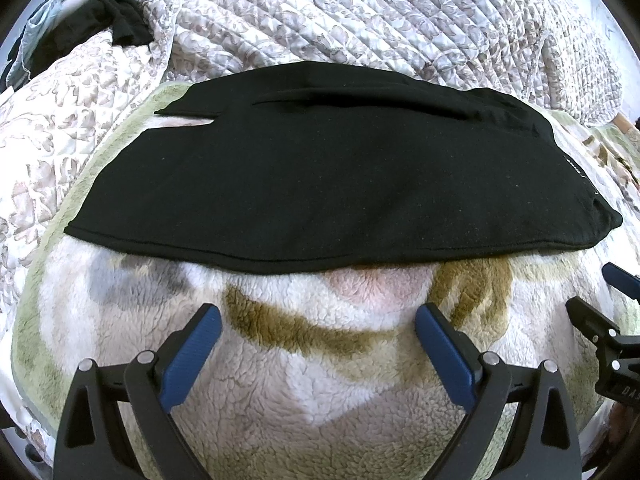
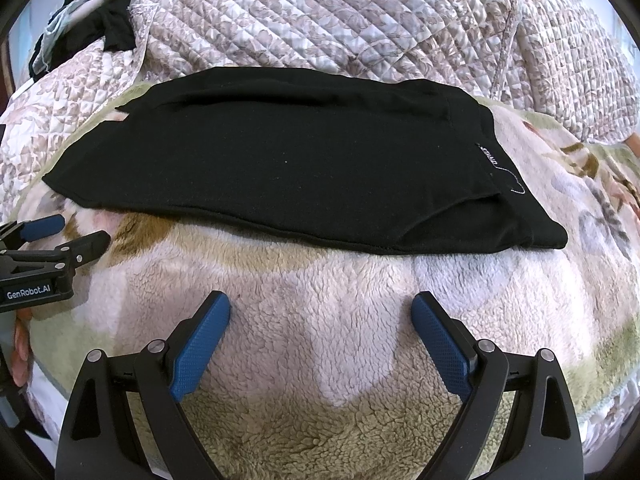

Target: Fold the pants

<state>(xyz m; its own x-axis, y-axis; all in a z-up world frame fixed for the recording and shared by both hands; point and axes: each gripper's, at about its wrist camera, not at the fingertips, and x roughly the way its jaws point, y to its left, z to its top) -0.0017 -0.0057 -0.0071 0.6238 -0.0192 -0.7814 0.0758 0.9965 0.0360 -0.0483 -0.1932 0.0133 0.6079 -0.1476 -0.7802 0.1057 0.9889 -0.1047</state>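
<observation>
The black pants (image 1: 320, 172) lie folded flat on a fleece blanket (image 1: 320, 380), with the waistband and a small white label at the right end (image 2: 490, 158). My left gripper (image 1: 318, 316) hovers open just short of the pants' near hem, nothing between its blue pads. In the right wrist view the same pants (image 2: 280, 168) stretch across the middle. My right gripper (image 2: 320, 304) is open and empty, a little back from the near edge. Each gripper shows at the side of the other's view: the right gripper (image 1: 600, 300), the left gripper (image 2: 68, 232).
A quilted floral bedspread (image 1: 340, 12) is bunched up behind the pants. Dark clothing (image 1: 116, 20) lies heaped at the far left corner. A person's hand (image 2: 22, 344) shows at the left edge, holding the left gripper's body. The fleece blanket (image 2: 320, 280) spreads out in front.
</observation>
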